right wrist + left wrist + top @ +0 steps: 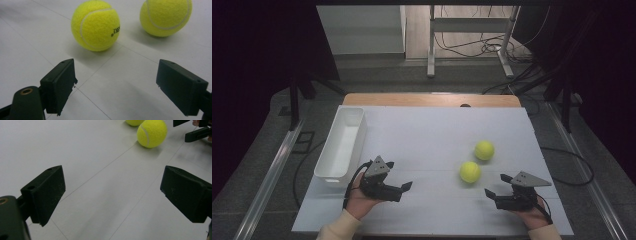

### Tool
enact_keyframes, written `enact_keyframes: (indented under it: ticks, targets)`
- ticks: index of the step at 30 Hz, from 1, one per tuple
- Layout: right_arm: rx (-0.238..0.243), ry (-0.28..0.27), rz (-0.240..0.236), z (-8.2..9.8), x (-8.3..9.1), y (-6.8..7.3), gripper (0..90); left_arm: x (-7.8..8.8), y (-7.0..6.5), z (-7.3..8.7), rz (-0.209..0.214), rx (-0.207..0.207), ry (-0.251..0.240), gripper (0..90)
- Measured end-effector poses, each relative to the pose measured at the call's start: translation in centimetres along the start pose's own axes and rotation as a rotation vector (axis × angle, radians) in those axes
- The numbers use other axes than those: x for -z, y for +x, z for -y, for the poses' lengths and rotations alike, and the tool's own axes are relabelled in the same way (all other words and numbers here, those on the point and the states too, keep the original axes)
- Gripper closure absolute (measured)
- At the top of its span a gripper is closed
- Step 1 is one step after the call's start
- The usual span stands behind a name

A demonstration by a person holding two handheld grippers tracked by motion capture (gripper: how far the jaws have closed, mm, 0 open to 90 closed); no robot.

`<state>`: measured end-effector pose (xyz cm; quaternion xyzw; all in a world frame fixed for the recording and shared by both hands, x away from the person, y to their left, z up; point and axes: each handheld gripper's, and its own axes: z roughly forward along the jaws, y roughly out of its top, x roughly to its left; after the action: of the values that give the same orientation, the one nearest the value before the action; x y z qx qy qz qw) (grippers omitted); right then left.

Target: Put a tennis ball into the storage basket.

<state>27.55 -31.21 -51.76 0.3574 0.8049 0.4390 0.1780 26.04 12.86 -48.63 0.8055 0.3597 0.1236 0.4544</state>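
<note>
The white bin (341,145) is sitting at the worktop's (422,135) left edge. The left gripper (408,185) is waiting, jaws wide and empty. The right gripper (495,185), jaws wide, is likely approaching the nearer tennis ball (470,172), the other ball (484,150) lying just beyond; next it needs to straddle it.

In the left gripper view, the farther yellow felt tennis ball (134,122) is cut by the top edge, leaving a low sliver. Beyond the nearer ball, the right gripper (192,130) is cropped at the top right corner; its jaw spacing cannot be judged there. In the right gripper view, the second yellow ball (166,15), beyond the right-hand finger (181,86), loses its top to the edge. The black print on the nearer ball (95,25) is partly turned away and unreadable.
</note>
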Motion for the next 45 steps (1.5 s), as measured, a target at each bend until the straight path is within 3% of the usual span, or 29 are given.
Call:
enact_keyframes:
  ticks: [45]
  targets:
    - [0.009,0.011,0.004,0.0,0.0,0.0,16.4,-3.2,-1.1,-2.7,0.081,-0.023,0.024,6.6]
